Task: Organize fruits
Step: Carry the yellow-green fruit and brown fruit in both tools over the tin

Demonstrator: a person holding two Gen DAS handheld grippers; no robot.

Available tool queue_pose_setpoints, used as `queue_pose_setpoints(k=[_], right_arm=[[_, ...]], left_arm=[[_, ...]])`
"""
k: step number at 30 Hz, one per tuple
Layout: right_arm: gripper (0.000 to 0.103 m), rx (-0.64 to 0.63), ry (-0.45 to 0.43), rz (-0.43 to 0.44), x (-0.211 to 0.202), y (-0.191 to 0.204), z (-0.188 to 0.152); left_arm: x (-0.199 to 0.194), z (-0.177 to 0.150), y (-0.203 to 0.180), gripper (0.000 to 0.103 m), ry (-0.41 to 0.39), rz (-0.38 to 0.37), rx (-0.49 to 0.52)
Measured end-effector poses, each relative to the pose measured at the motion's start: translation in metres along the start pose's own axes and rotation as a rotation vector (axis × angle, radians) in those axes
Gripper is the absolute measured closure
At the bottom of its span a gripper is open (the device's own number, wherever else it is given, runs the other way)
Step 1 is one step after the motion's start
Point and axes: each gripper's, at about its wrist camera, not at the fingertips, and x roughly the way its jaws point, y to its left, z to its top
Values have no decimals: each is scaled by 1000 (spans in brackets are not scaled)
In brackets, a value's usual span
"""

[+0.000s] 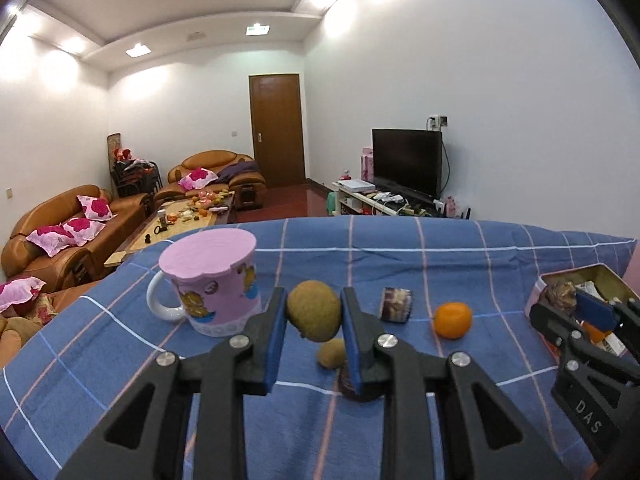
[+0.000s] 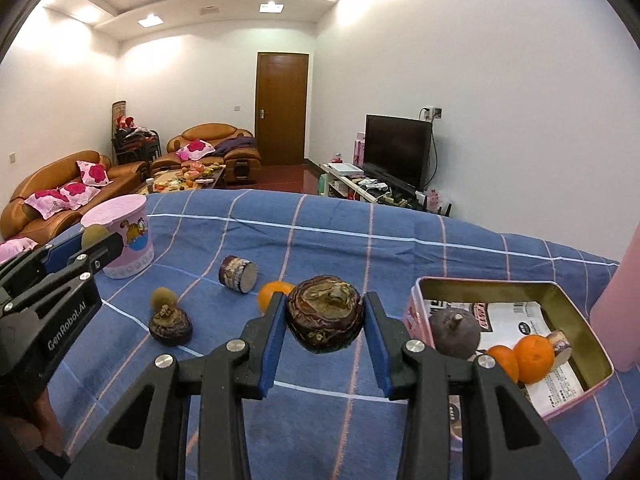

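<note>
The left gripper (image 1: 313,316) clamps a kiwi (image 1: 314,315); the right gripper (image 2: 325,314) clamps a mangosteen (image 2: 325,314) (both lifted off the cloth (image 2: 320,232)). Bodies read "DAS", "GenRobot.AI".

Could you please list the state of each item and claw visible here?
Left claw: shut on a kiwi, lifted.
Right claw: shut on a mangosteen, lifted.
Tin box: open, holding fruit.
Pink mug: upright, lidded.
Orange: loose on the blue cloth.
</note>
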Motion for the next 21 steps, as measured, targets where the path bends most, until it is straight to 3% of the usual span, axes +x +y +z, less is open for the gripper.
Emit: queue_pose_setpoints(k=[21], right_arm=[[63,75,44,-20,-18,-62,-18]], left_arm=[[-29,-9,-74,75,3,-23,62]])
